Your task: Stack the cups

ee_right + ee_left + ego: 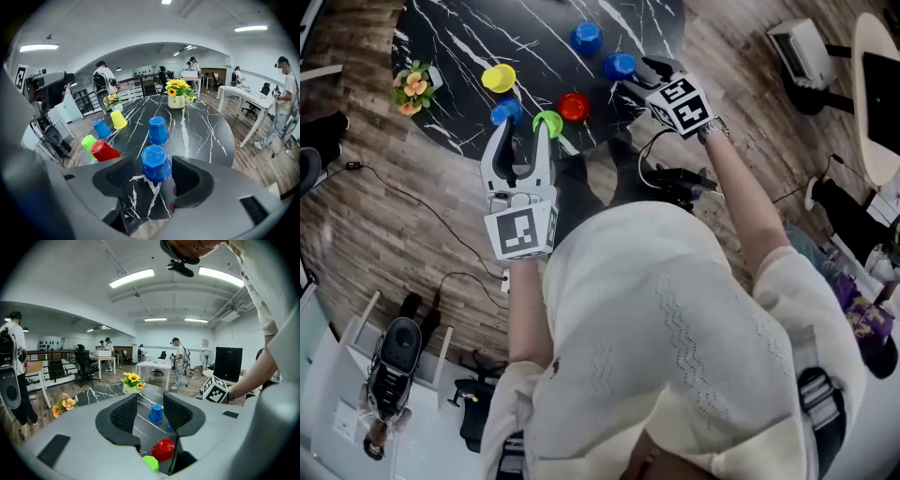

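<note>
Right gripper [150,171], jaws wide apart: we see the upturned blue cup [155,161] standing upright between them, just ahead, unclamped.

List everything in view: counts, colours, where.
table: 1, black marble with white veins, on a wood floor
blue cups: 3, blue, upside down; one at the far side, one between the right gripper's jaws, one left of the green cup
yellow cup: 1, yellow, upside down, left part of the table
red cup: 1, red, upside down, beside the green cup
green cup: 1, green, upside down, near edge
flower pots: 2, sunflowers and orange blooms, at the table's edges
people: several, background, by desks
left gripper: 1, grey, open, empty, over the near edge
right gripper: 1, grey, open, not clamped on the blue cup
</note>
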Action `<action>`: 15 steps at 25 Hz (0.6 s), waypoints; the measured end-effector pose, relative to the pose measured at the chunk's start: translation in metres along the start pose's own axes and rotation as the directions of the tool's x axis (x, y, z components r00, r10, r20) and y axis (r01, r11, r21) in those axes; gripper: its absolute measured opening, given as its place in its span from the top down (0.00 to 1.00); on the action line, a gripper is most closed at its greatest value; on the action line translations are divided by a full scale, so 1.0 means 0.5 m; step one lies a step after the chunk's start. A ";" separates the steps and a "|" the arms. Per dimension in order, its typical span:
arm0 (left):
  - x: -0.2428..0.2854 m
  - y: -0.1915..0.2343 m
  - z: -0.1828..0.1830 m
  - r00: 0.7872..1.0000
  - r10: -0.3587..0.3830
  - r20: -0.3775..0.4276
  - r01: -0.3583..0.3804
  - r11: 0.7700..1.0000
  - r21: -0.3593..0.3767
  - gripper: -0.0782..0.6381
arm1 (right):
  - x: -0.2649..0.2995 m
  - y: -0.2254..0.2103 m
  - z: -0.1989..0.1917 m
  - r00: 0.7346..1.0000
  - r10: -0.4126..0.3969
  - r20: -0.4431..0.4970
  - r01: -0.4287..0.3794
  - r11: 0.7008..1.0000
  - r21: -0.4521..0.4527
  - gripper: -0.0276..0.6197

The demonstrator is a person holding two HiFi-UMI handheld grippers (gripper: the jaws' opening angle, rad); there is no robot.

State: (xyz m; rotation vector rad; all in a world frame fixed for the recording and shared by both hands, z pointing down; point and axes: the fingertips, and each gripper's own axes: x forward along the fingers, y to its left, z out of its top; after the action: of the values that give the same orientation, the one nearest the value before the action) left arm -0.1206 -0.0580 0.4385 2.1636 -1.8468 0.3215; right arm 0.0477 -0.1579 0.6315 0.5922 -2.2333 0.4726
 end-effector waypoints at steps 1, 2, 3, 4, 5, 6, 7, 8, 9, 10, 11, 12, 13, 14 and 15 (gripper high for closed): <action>-0.001 0.001 -0.003 1.000 0.001 0.000 -0.001 1.000 -0.002 0.64 | 0.007 -0.001 0.001 1.000 -0.001 -0.002 0.001 1.000 -0.005 0.54; -0.002 0.002 -0.005 1.000 0.004 -0.003 -0.004 1.000 -0.003 0.64 | 0.014 -0.001 0.003 1.000 0.000 -0.005 0.000 1.000 -0.012 0.54; -0.003 0.003 -0.004 1.000 0.009 -0.008 -0.009 1.000 -0.002 0.64 | 0.021 0.000 0.004 1.000 0.001 -0.010 -0.001 1.000 -0.019 0.54; -0.003 0.004 -0.003 1.000 0.014 -0.014 -0.014 1.000 -0.002 0.64 | 0.028 0.000 0.005 1.000 0.001 -0.015 -0.002 1.000 -0.028 0.54; -0.004 0.005 -0.002 1.000 0.018 -0.018 -0.018 1.000 -0.001 0.64 | 0.035 0.000 0.006 1.000 0.001 -0.020 -0.001 0.999 -0.035 0.54; -0.005 0.006 -0.003 1.000 0.021 -0.020 -0.021 1.000 -0.002 0.64 | 0.040 0.001 0.006 1.000 -0.001 -0.024 0.000 0.999 -0.040 0.54; -0.007 0.007 -0.005 1.000 0.022 -0.020 -0.022 1.000 -0.003 0.64 | 0.045 0.000 0.006 1.000 -0.002 -0.027 0.001 0.999 -0.041 0.54; -0.009 0.009 -0.008 1.000 0.025 -0.019 -0.025 1.000 -0.004 0.64 | 0.050 0.000 0.006 1.000 -0.004 -0.029 0.003 0.999 -0.040 0.54; -0.010 0.011 -0.010 0.999 0.029 -0.020 -0.029 1.000 -0.005 0.64 | 0.053 -0.001 0.006 1.000 -0.007 -0.029 0.006 0.999 -0.039 0.54; -0.012 0.013 -0.011 0.999 0.035 -0.022 -0.035 0.999 -0.007 0.64 | 0.056 -0.001 0.005 1.000 -0.011 -0.029 0.010 0.999 -0.039 0.54; -0.014 0.014 -0.013 0.999 0.040 -0.025 -0.040 0.999 -0.010 0.64 | 0.058 -0.002 0.004 0.999 -0.017 -0.030 0.016 0.999 -0.039 0.54; -0.015 0.016 -0.015 0.999 0.045 -0.027 -0.045 0.999 -0.013 0.64 | 0.059 -0.003 0.004 0.999 -0.024 -0.033 0.023 0.999 -0.041 0.56; -0.016 0.018 -0.016 0.998 0.049 -0.028 -0.049 0.999 -0.016 0.64 | 0.060 -0.006 0.003 0.999 -0.033 -0.035 0.032 0.999 -0.044 0.60; -0.016 0.019 -0.017 0.998 0.051 -0.029 -0.052 0.998 -0.018 0.64 | 0.061 -0.007 0.002 0.998 -0.040 -0.038 0.039 0.998 -0.044 0.61; -0.016 0.020 -0.018 0.998 0.053 -0.028 -0.053 0.998 -0.019 0.64 | 0.060 -0.008 0.001 0.998 -0.044 -0.039 0.043 0.998 -0.042 0.61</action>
State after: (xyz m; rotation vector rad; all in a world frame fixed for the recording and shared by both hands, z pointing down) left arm -0.1316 -0.0488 0.4447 2.0894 -1.8869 0.3406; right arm 0.0316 -0.1695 0.6544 0.6034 -2.1824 0.4123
